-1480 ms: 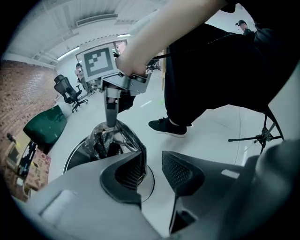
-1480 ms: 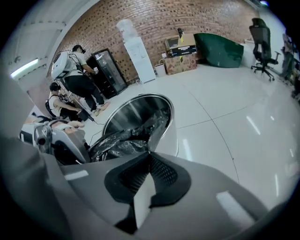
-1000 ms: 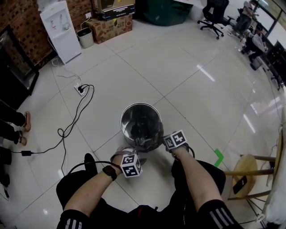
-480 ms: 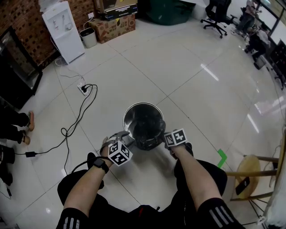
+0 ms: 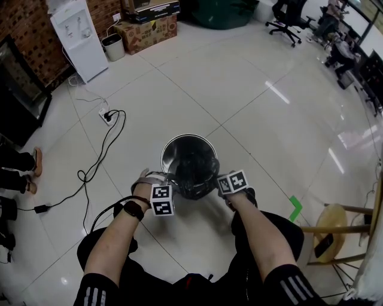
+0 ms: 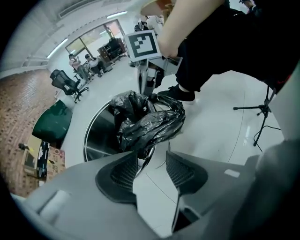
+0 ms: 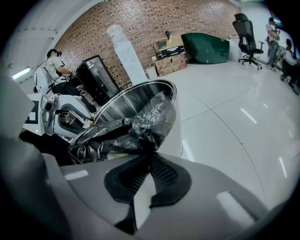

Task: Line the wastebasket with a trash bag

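Bright even light, ceiling-lamp glare on glossy floor point(image 5: 276, 95), fisheye-warped edges.

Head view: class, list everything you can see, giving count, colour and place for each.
Round shiny metal wastebasket: one, silver, floor centre.
Crumpled plastic trash bag: one, black, draped over the wastebasket's near rim.
Water dispenser: one, white, far left.
Cardboard box: one, brown, far wall.
Cable: one, black, floor left.
Wooden stool: one, tan, right edge.
Tape mark: one, green, floor right.
Office chair: one, black, far right.
Left gripper: grey, jaws closing, bag's edge at their tips, unpinched.
Right gripper: grey, jaws shut on the bag.
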`<control>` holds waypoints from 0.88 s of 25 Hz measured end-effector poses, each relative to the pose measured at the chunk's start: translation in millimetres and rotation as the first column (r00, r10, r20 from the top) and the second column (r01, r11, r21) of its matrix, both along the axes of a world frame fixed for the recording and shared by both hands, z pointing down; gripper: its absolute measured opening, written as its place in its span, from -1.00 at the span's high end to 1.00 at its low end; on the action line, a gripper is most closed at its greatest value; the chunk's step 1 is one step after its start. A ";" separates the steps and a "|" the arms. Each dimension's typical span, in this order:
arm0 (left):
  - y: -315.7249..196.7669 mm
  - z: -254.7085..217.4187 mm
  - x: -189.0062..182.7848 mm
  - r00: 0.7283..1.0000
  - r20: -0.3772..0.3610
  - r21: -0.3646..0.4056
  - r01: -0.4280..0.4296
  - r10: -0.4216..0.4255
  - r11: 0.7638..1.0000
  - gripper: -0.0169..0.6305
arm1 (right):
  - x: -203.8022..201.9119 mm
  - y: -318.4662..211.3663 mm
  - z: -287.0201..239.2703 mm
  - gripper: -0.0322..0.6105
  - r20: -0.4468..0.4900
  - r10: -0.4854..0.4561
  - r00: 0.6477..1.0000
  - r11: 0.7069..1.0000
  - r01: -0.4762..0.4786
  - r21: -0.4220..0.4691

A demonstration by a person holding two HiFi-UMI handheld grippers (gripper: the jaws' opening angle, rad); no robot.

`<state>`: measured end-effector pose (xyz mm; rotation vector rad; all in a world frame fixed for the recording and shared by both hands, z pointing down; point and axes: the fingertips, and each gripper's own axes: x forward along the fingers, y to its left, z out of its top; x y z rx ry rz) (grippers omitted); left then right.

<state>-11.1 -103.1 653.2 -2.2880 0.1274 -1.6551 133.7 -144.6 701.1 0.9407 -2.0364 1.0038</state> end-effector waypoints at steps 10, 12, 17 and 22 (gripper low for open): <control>9.3 8.5 9.5 0.997 0.064 -0.011 -0.041 0.042 0.999 0.77 | -2.1 4.1 -3.7 0.87 0.000 -0.014 1.000 1.000 0.014 -0.003; 21.3 6.3 10.3 0.996 0.068 -0.040 -0.055 0.058 0.998 0.80 | -4.2 6.4 -8.3 0.87 0.012 -0.020 1.000 1.000 0.020 -0.003; 59.2 5.1 5.9 0.996 0.074 -0.089 -0.049 0.056 0.995 0.84 | -12.3 21.1 -21.2 0.87 0.038 -0.055 0.998 0.998 0.055 0.008; 85.5 6.2 3.3 0.997 0.078 -0.106 -0.021 0.030 0.994 0.85 | -20.6 37.9 -24.6 0.87 0.053 -0.063 0.997 0.998 0.063 0.007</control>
